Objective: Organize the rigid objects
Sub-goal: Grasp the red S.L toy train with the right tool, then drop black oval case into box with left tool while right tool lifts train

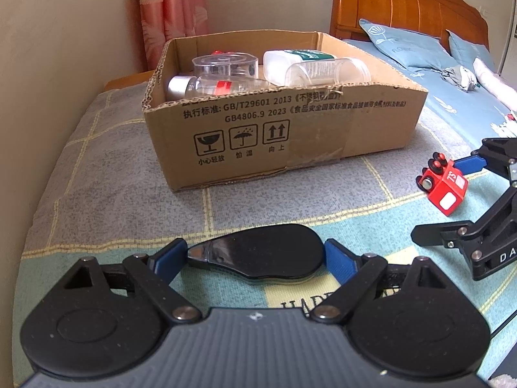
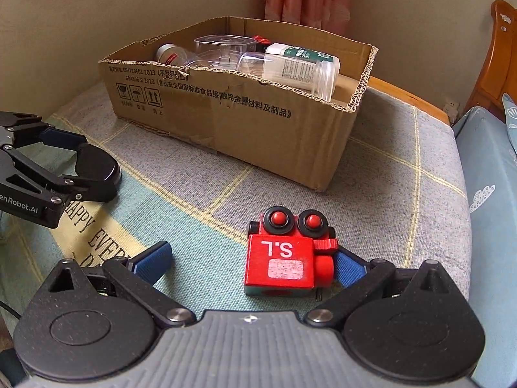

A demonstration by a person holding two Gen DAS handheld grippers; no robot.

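Two views: left hand-held gripper clamps black case; right hand-held gripper released around red toy.

One open brown cardboard box sits on the bedspread. In it lie four see-through or white plastic containers: one clear bottle with a silver cap, one clear round tub, one white bottle with a green label and one clear ribbed jar. One small red item shows behind them. Outside the box are one glossy black teardrop-shaped case and one red wooden toy train. Two black grippers with blue pads, left and right, are in view.
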